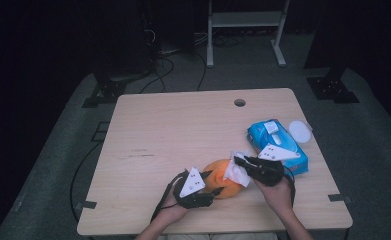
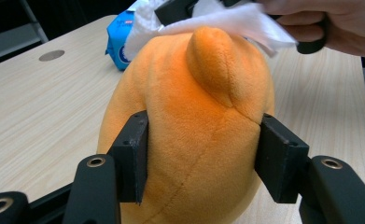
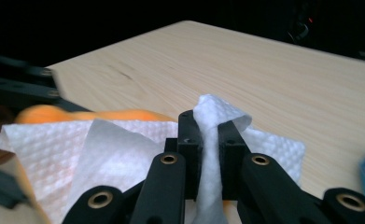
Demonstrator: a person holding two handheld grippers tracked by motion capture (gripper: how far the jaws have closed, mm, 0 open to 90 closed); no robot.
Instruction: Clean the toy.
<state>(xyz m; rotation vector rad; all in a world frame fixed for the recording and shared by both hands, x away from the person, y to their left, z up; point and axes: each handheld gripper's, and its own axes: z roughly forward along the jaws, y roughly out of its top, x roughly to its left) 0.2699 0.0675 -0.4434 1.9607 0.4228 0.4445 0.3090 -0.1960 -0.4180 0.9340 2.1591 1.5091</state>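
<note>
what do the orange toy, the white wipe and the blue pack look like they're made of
Orange toy: soft plush fabric, going by its short fuzzy nap and stitched seams.
White wipe: thin nonwoven sheet, probably paper-like cloth, with a dimpled embossed pattern and limp folds.
Blue pack: likely glossy plastic film, judging by its sheen and printed label.

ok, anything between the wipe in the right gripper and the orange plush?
Nothing visible. The white wipe, pinched in the right gripper, already drapes over the top of the orange plush, which the left gripper clamps from both sides.
</note>
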